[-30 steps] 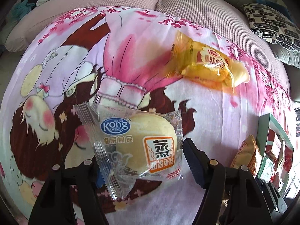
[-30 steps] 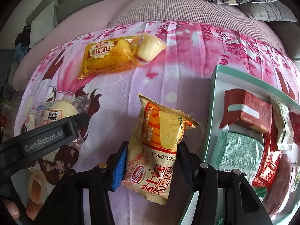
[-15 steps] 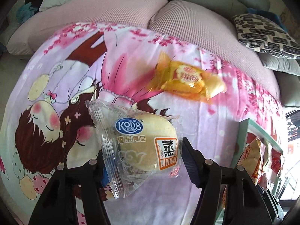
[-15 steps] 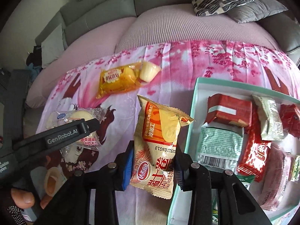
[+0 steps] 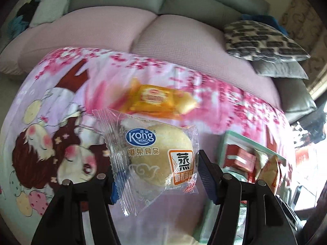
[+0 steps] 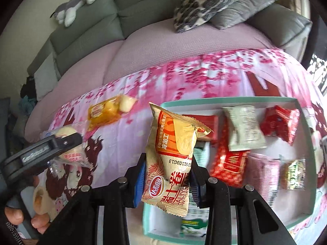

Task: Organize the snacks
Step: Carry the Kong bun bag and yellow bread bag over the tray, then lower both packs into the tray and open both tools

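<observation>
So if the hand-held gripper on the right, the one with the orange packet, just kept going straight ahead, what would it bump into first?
Probably the snacks in the teal tray. The right hand-held gripper holds the orange snack packet above the tray's near end, pointing along it, so the red packet behind looks first. Depth is hard to judge.

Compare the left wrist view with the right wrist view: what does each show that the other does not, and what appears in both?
Only the left wrist view shows the printed front of the clear-wrapped bun, with its blue Kong logo, held in the left gripper.

Only the right wrist view shows the plush toy on the sofa back, the person's hand on the left gripper's handle, and the full spread of packets inside the teal tray.

Both show the yellow snack pack lying on the pink cartoon cloth, the patterned cushion, and the beige wafer packet held in the right gripper.
</observation>
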